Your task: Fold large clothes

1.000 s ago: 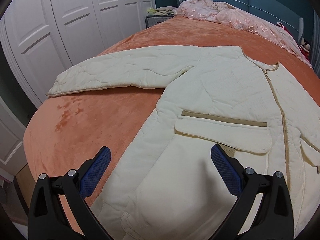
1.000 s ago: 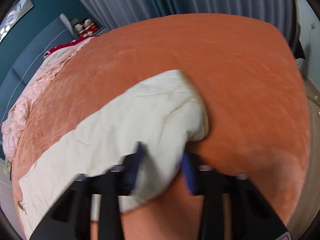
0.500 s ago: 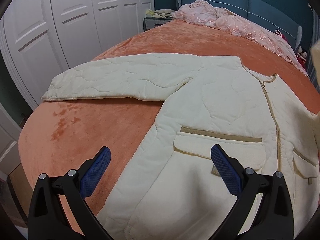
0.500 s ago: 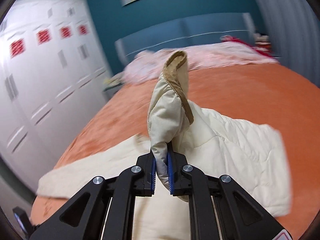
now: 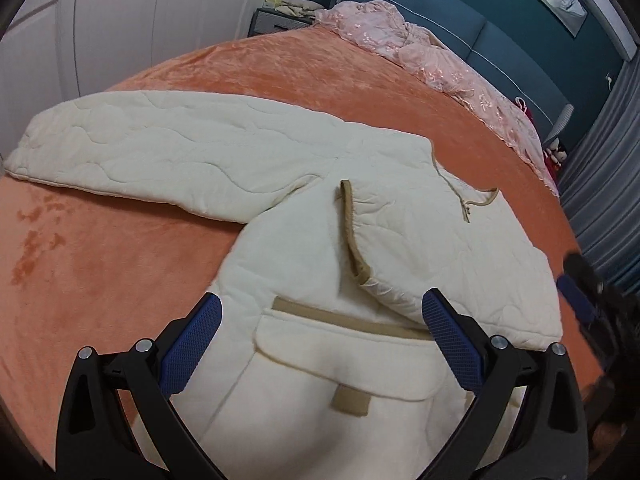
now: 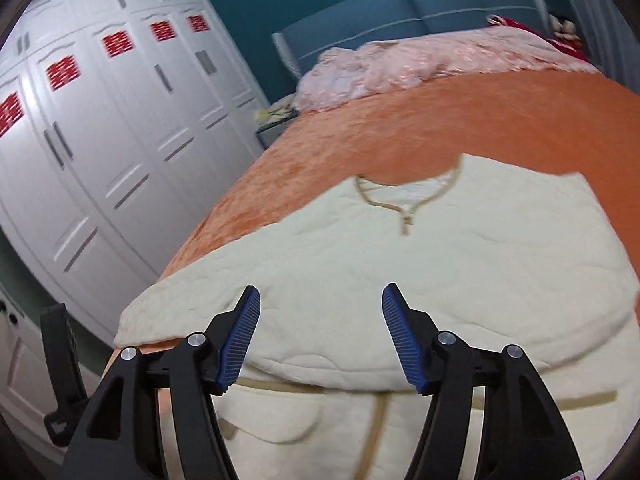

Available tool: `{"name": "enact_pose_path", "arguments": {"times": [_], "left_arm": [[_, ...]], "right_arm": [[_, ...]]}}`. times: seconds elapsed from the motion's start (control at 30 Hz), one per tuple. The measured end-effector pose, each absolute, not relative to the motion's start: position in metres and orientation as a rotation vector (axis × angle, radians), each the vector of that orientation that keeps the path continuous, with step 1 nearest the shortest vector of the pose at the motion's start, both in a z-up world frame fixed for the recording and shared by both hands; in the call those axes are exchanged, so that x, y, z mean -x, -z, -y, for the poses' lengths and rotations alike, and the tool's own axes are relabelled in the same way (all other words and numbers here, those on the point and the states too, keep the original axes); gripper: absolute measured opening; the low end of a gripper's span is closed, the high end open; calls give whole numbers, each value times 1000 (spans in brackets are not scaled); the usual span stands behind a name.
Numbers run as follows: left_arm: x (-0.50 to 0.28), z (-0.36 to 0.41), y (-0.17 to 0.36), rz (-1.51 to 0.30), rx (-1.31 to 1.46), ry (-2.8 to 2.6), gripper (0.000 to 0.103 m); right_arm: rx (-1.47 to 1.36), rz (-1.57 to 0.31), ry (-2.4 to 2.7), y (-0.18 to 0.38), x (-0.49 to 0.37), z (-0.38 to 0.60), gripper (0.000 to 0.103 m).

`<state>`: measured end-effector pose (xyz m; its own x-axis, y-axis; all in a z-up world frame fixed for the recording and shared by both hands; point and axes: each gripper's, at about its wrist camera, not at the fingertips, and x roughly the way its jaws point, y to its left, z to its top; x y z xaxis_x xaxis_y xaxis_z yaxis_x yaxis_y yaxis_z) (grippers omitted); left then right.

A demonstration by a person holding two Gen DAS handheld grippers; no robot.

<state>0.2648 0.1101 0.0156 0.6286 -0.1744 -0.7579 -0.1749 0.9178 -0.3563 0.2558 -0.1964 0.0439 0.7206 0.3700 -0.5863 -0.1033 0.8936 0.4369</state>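
1. I read the quilted cream jacket (image 5: 304,264) as soft, padded and light but bulky; it should drape and spring back, not crease sharply.
2. It lies front-up on the orange bed (image 5: 120,264), one sleeve (image 5: 460,248) folded across the chest, the other sleeve (image 5: 152,152) stretched out towards the white wardrobe (image 6: 100,152).
3. I would pinch that outstretched sleeve at its cuff, where the edge looks firmest.
4. My left tongs (image 5: 320,340) are spread, holding nothing; my right tongs (image 6: 320,336) are opening, nothing between them.
5. The plush cover may drag. A pink quilt (image 5: 432,56) is heaped by the blue headboard (image 6: 400,20).
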Motion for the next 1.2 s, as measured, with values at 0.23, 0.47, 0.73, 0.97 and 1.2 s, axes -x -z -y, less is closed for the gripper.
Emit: {"name": "enact_pose_path", "arguments": {"times": [0.23, 0.47, 0.73, 0.97, 1.2], "left_arm": [[-315, -74, 21, -1015, 564, 97, 97], [-337, -61, 22, -1040, 512, 30, 12], [-353, -88, -29, -881, 396, -8, 6], [-352, -81, 30, -978, 248, -83, 7], [-340, -63, 46, -902, 113, -130, 9]], "right_arm": [[-558, -806, 65, 3, -232, 337, 63], [-698, -831, 121, 32, -258, 379, 63], [-733, -760, 71, 12, -301, 380, 11], [-520, -855, 129, 41, -302, 356, 8], [-331, -866, 190, 52, -308, 333, 8]]}}
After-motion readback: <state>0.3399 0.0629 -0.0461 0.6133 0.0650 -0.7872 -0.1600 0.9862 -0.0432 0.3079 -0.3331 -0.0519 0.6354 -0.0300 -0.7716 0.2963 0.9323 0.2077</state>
